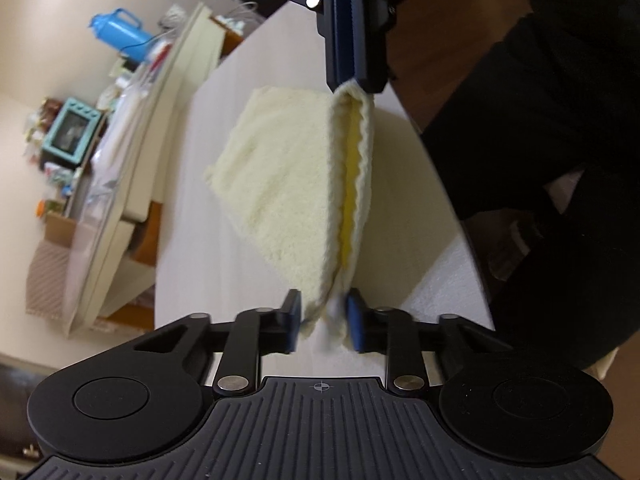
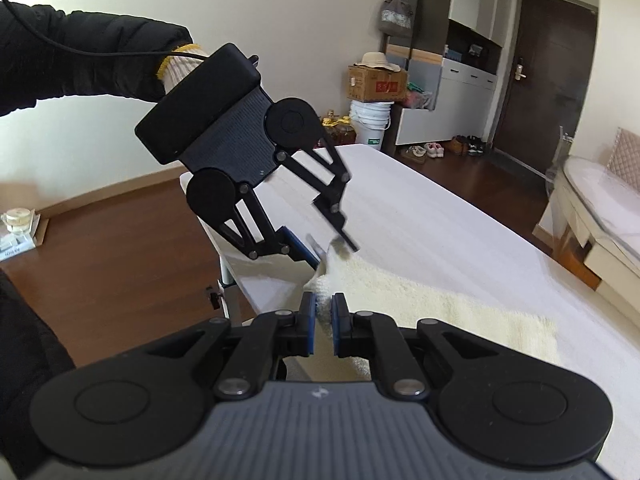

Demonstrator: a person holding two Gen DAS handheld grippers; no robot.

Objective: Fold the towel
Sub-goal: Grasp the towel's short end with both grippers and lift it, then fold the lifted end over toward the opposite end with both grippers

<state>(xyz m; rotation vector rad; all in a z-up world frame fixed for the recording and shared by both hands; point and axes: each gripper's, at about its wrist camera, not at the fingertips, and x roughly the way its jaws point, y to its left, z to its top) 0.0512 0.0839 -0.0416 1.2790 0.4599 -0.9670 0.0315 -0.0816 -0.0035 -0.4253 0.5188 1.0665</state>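
2 claws (image 1: 324, 322) (image 2: 323, 322) pinching towel (image 1: 280, 184) edge, over table (image 1: 420, 232)

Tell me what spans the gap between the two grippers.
The towel: its doubled edge runs taut from the left gripper to the right gripper, lifted above the table. The left wrist view shows it best.

The towel (image 1: 280, 184) is motion-blurred in the left wrist view, and its near corner smears between the left gripper (image 1: 324, 322) fingers, so contact there cannot be judged. The right gripper (image 1: 352, 36) is cut off by the top edge. In the right wrist view, the towel's near edge is hidden behind the gripper body. The clutter around the blue jug (image 1: 120, 34) is too blurred to name.
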